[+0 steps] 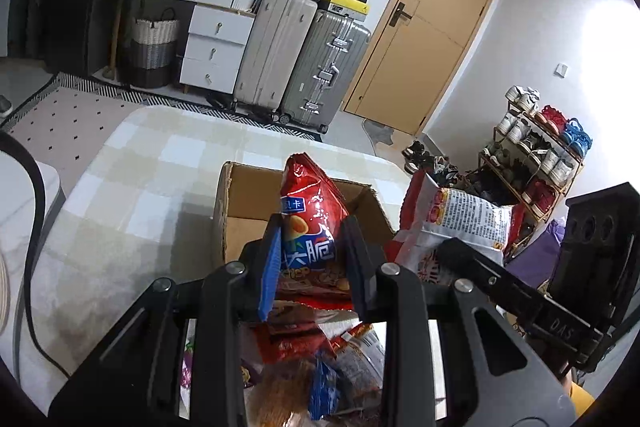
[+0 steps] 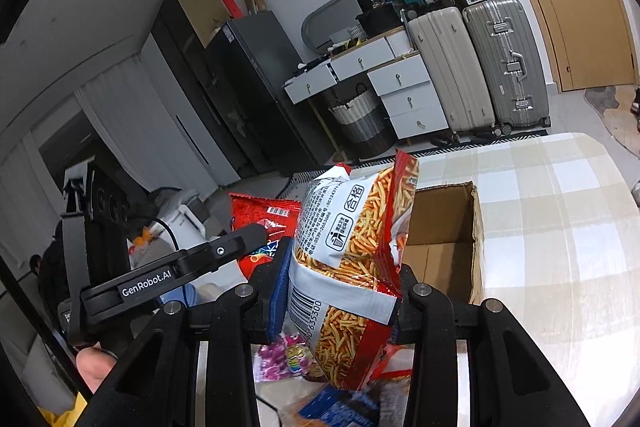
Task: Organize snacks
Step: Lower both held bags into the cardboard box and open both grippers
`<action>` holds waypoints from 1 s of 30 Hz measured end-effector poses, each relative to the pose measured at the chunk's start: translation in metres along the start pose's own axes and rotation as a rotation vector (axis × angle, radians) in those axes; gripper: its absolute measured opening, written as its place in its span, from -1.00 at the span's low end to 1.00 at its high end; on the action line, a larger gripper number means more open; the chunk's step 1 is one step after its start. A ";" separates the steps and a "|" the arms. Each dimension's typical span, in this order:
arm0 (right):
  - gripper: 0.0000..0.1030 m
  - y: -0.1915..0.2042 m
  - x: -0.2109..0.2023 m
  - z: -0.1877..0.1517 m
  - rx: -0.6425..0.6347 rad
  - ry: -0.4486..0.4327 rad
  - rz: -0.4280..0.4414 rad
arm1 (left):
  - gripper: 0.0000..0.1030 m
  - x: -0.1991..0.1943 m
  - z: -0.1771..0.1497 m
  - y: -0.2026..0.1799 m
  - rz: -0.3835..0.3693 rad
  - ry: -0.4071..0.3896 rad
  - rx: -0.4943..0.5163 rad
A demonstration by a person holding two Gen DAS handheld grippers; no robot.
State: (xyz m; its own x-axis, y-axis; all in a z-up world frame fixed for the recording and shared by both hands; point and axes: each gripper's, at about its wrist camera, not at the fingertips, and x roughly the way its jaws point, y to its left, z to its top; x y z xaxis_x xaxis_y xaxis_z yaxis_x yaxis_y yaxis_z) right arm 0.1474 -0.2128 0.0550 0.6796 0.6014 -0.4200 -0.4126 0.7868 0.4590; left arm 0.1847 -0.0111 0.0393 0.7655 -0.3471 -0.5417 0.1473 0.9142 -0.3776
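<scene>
Above the checked tablecloth (image 1: 132,187), an open cardboard box (image 1: 240,211), seemingly empty, likely the destination. Risk first: two inflated, slippery bags held high, side by side; could slide out of the pinch, or knock together and snag on the box rim (image 2: 476,227) if lowered at once. Left gripper (image 1: 312,259) clamped on the red chip bag (image 1: 308,211), upright, over the box's near edge. Right gripper (image 2: 340,291) squeezing the fries-print snack bag (image 2: 352,239) at its waist, just beside the box. Below both, loose snack packets (image 1: 340,355), unsorted.
</scene>
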 end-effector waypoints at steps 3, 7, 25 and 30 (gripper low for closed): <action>-0.26 -0.005 0.010 0.005 0.003 0.013 -0.007 | -0.50 0.015 0.006 0.004 0.011 0.010 0.006; -0.26 -0.010 0.025 0.010 -0.001 0.031 -0.029 | -0.50 0.037 0.014 0.015 0.017 0.026 0.006; -0.27 -0.014 0.100 0.003 -0.123 0.231 -0.215 | -0.67 0.124 0.006 0.036 0.017 0.136 0.022; -0.36 -0.011 0.107 0.002 -0.167 0.254 -0.230 | -0.67 0.130 0.004 0.043 0.015 0.146 0.014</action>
State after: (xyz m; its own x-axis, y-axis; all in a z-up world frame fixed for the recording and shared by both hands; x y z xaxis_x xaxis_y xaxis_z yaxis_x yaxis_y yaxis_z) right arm 0.2257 -0.1579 0.0063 0.6025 0.4056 -0.6874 -0.3742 0.9043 0.2056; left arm 0.2926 -0.0160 -0.0444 0.6687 -0.3590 -0.6512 0.1458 0.9220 -0.3586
